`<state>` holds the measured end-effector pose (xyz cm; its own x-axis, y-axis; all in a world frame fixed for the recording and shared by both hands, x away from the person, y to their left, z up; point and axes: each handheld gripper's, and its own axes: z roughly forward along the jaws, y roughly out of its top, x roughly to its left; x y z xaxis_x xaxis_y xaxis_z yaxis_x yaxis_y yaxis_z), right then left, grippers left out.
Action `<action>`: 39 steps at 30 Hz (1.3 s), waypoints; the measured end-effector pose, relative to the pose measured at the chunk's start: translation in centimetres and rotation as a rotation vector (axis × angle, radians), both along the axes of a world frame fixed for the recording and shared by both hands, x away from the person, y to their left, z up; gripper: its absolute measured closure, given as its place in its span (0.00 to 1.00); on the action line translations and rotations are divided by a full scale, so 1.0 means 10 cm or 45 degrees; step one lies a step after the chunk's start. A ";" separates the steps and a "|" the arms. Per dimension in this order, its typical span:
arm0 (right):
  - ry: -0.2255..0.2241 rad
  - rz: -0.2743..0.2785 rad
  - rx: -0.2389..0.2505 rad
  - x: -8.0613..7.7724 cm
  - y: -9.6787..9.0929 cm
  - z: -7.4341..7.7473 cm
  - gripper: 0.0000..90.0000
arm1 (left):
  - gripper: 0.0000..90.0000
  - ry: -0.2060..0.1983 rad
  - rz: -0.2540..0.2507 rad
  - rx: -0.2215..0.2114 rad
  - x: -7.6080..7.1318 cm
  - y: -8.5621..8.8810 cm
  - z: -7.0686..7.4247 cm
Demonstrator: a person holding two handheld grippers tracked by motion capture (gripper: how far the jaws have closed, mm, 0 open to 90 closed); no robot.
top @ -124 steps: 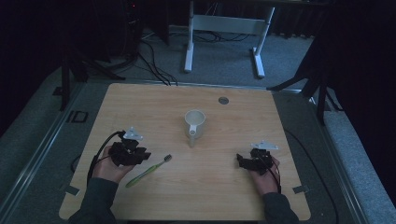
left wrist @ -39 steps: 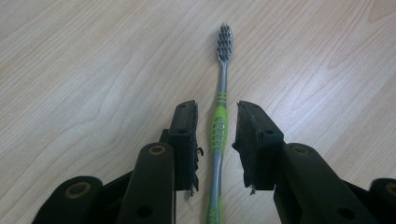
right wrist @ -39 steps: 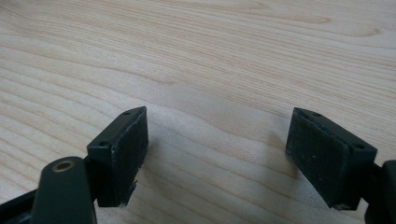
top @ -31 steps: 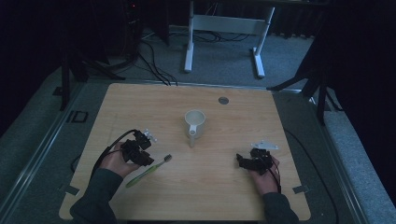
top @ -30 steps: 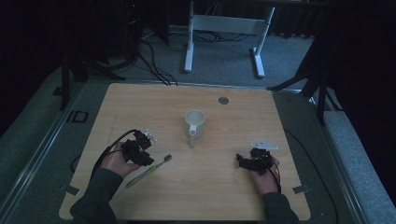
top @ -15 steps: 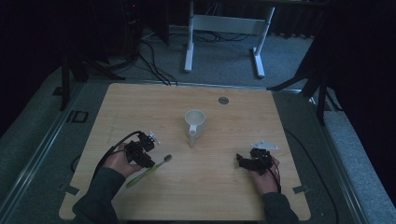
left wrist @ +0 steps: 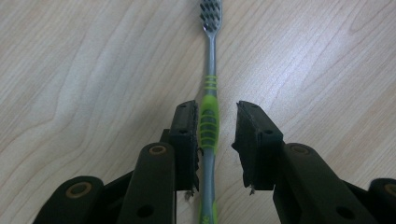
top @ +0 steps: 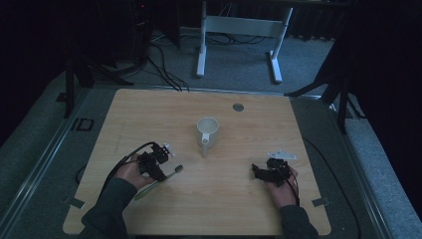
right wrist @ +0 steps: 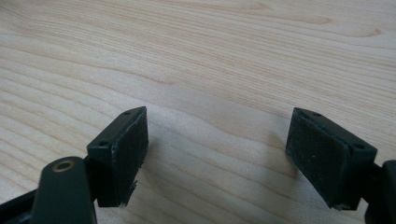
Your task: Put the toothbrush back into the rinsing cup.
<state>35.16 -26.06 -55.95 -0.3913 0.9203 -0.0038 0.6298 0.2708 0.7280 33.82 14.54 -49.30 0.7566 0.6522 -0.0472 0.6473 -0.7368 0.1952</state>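
A green and grey toothbrush (top: 171,173) lies flat on the wooden table (top: 239,199) at the front left, bristle head toward the middle. In the left gripper view the toothbrush (left wrist: 211,70) runs straight up between the jaws. My left gripper (left wrist: 217,106) straddles its green grip; one pad sits against the handle and the other stands a small gap off. The jaws have just been closing with the handle between them. In the high view the left gripper (top: 160,173) is low over the brush. My right gripper (top: 256,172) rests at the front right, its right gripper (right wrist: 217,116) jaws wide open over bare wood.
A white mug (top: 207,130) stands at the table's middle, its handle toward me. A small round grommet (top: 238,106) sits near the far edge. Beyond the table stands a white metal frame (top: 239,25) on the floor, with cables beside it.
The left hand has moved right from beside the toothbrush to over its handle, then edged a little further along it. The right hand has stayed put.
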 end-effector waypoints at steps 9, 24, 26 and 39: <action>-0.001 0.001 0.000 0.00 0.00 0.00 0.23 | 0.78 0.047 -0.005 0.026 0.02 -0.02 -0.07; 0.000 0.001 0.000 0.00 0.00 0.00 0.23 | 0.82 0.079 0.019 0.091 0.07 -0.03 -0.18; -0.001 0.001 0.000 0.00 0.00 0.00 0.23 | 0.82 0.083 0.023 0.087 0.07 -0.03 -0.19; 0.000 0.000 0.000 0.00 0.00 0.00 0.23 | 0.85 0.108 0.020 0.096 0.09 -0.04 -0.25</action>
